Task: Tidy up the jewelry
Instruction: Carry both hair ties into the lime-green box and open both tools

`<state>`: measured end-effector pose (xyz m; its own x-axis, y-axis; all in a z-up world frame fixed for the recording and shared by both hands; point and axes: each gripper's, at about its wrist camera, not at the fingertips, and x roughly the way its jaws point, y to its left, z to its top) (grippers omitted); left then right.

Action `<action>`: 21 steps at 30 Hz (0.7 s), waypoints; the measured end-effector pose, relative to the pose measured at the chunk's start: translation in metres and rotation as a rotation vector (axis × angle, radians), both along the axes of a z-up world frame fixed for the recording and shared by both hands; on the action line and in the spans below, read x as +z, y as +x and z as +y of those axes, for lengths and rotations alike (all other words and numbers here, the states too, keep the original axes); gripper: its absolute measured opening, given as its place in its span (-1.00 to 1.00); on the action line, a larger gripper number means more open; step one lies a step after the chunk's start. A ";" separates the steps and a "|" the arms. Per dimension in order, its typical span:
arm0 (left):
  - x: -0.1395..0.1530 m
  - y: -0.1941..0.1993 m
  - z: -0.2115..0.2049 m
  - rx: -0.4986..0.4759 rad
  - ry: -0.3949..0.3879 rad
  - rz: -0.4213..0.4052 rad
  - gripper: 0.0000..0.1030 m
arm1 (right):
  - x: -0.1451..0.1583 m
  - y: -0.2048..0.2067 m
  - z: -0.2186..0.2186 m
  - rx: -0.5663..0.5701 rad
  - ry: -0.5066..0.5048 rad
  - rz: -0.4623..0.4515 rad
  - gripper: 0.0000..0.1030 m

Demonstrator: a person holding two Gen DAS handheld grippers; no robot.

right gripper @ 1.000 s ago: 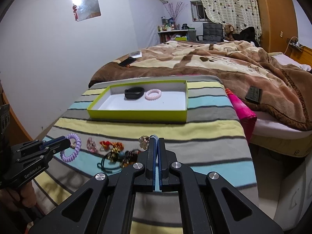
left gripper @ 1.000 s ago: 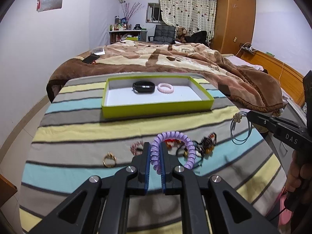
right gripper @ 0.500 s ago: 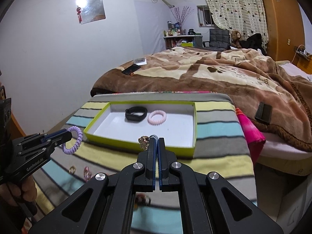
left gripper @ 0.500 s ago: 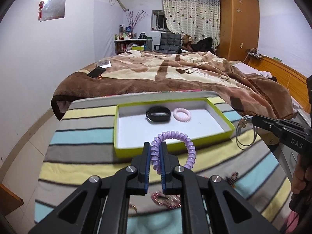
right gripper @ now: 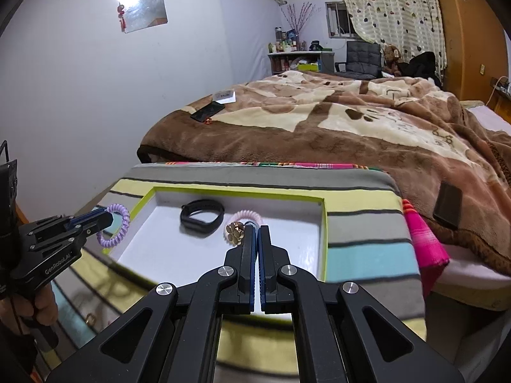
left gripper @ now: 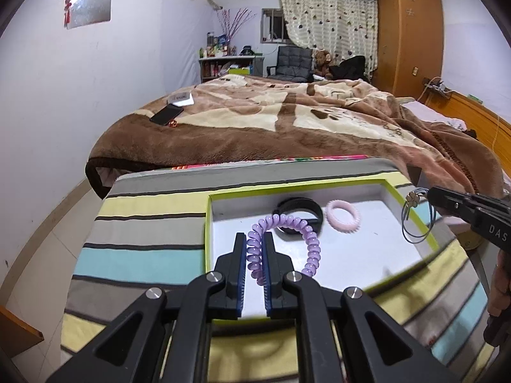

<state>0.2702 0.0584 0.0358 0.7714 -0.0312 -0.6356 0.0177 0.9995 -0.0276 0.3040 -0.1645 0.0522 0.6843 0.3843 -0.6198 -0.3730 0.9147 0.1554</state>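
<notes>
Left gripper (left gripper: 255,249), as I see it through its own wrist camera: black jaws with blue ribbed pads clamped on a lilac coiled hair tie (left gripper: 289,239), whose free loop arcs over the near-left part of the tray (left gripper: 208,223). That tray is a shallow rectangle with lime-green walls and a white floor, sitting on a striped cloth (left gripper: 143,220). On the tray floor beyond the coil lie a smooth black band (left gripper: 300,209) and, just right of it, a pale pink ribbed ring (left gripper: 344,218). Off the tray's right wall, my right gripper (left gripper: 431,193) is closed on a thin blue-grey cord loop (left gripper: 415,223) with a gold flower charm; its body reads "DAS".

Right wrist view: right gripper (right gripper: 257,234) with its jaws together on the cord at the charm, above the tray (right gripper: 324,233) floor, with the pink ring (right gripper: 244,217) behind it. Outside the tray's left wall, the left gripper (right gripper: 110,220), marked "GenRobot.AI", holds the lilac tie (right gripper: 116,226).
</notes>
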 end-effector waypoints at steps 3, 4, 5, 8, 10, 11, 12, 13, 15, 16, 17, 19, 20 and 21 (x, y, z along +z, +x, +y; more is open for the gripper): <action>-0.006 0.015 0.004 0.010 -0.001 0.018 -0.81 | -0.008 0.017 0.003 0.002 0.006 0.023 -0.98; -0.008 0.021 0.005 0.015 0.003 0.025 -0.81 | -0.012 0.024 0.003 0.000 0.007 0.032 -0.98; -0.011 0.027 0.006 0.020 0.004 0.034 -0.81 | -0.014 0.029 0.004 0.002 0.011 0.039 -0.98; -0.019 0.041 0.008 0.033 0.009 0.060 -0.81 | -0.022 0.043 0.004 -0.001 0.014 0.058 -0.98; -0.025 0.050 0.009 0.041 0.014 0.079 -0.81 | -0.027 0.052 0.004 -0.004 0.011 0.070 -0.98; -0.028 0.054 0.010 0.043 0.014 0.089 -0.81 | -0.030 0.056 0.004 -0.007 0.007 0.075 -0.98; -0.031 0.058 0.010 0.049 0.016 0.100 -0.81 | -0.032 0.059 0.005 -0.011 0.003 0.079 -0.98; -0.034 0.060 0.010 0.054 0.019 0.108 -0.81 | -0.036 0.064 0.005 -0.015 0.000 0.090 -0.98; -0.040 0.065 0.010 0.060 0.023 0.124 -0.81 | -0.041 0.070 0.004 -0.022 -0.002 0.110 -0.98; -0.043 0.067 0.011 0.062 0.024 0.130 -0.81 | -0.045 0.073 0.004 -0.026 -0.011 0.119 -0.98; -0.045 0.068 0.011 0.063 0.026 0.136 -0.81 | -0.047 0.075 0.004 -0.027 -0.017 0.124 -0.98; -0.048 0.070 0.010 0.064 0.027 0.146 -0.81 | -0.053 0.079 0.006 -0.030 -0.036 0.138 -0.98; -0.049 0.071 0.011 0.065 0.024 0.150 -0.81 | -0.055 0.080 0.006 -0.031 -0.046 0.143 -0.98; -0.050 0.071 0.011 0.065 0.022 0.154 -0.81 | -0.057 0.082 0.007 -0.033 -0.055 0.147 -0.98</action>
